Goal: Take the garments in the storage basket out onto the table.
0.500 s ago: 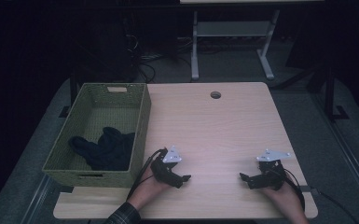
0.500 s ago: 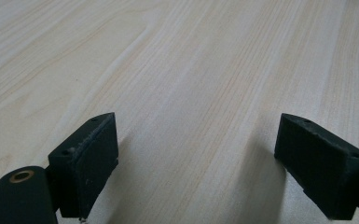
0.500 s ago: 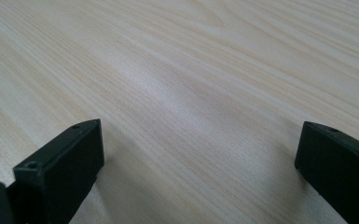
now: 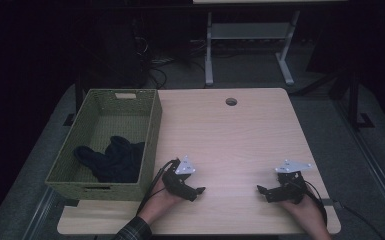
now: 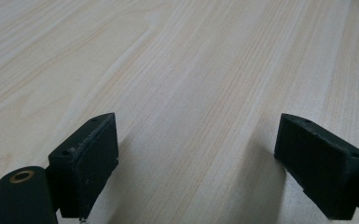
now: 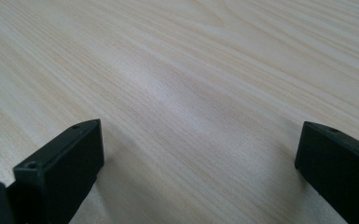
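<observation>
dark cloth (image 4: 111,159) lies in the basket (image 4: 152,131), just left of the spread left gripper (image 4: 198,190); right gripper (image 4: 261,189) spread too.

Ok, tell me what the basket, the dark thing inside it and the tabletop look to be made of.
Basket: green woven fibre or plastic weave, judging by its fine mesh texture; matte.
Dark garment: soft cloth, probably knit or fleece, since it lies crumpled in folds.
Tabletop: pale wood or wood-look laminate, with straight grain lines and a smooth, slightly glossy finish.

Right tool (image 6: 200,172) jaws wide apart, over bare wooden table (image 6: 191,70)
</observation>
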Motion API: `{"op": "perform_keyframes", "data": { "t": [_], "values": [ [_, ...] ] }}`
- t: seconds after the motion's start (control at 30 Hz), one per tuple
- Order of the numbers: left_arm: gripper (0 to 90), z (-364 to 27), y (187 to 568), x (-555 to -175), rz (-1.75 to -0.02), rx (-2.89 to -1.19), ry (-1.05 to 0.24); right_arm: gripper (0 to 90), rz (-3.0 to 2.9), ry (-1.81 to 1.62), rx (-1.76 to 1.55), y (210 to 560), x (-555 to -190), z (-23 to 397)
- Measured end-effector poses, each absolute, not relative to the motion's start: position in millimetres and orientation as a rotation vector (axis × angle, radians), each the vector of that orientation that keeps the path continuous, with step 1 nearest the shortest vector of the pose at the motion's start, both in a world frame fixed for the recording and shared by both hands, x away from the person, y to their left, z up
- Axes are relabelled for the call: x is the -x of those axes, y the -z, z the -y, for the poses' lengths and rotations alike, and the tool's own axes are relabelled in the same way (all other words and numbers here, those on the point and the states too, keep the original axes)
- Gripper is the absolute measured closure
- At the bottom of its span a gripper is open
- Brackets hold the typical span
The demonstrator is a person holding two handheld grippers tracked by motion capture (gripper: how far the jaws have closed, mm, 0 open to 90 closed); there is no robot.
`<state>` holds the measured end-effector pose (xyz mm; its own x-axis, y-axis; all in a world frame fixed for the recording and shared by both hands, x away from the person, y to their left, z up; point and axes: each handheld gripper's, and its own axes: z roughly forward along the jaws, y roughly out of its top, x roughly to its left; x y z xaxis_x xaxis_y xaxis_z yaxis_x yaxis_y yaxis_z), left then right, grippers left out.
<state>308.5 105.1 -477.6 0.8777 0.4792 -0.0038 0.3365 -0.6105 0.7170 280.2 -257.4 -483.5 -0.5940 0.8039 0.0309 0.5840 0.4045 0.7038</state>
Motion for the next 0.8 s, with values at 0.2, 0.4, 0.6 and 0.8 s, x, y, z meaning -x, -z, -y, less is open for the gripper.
{"op": "perform_keyframes", "data": {
  "t": [0.2, 0.4, 0.6, 0.8],
  "values": [
    [13.5, -106.9, 476.0, -309.6, -0.599, -2.293, -0.239, 0.8, -2.353, -0.989, -1.21, 483.4, -280.0, 257.2],
    [13.5, -107.2, 474.1, -310.6, -0.612, -2.294, -0.235, 0.8, -2.353, -0.989, -1.21, 483.4, -280.0, 257.2],
    [13.6, -107.4, 467.6, -311.3, -0.606, -2.28, -0.238, 0.8, -2.353, -0.989, -1.21, 483.4, -280.0, 257.2],
    [13.6, -109.2, 463.1, -312.6, -0.602, -2.268, -0.244, 0.8, -2.354, -0.988, -1.21, 483.3, -280.0, 257.3]
  ]
}}
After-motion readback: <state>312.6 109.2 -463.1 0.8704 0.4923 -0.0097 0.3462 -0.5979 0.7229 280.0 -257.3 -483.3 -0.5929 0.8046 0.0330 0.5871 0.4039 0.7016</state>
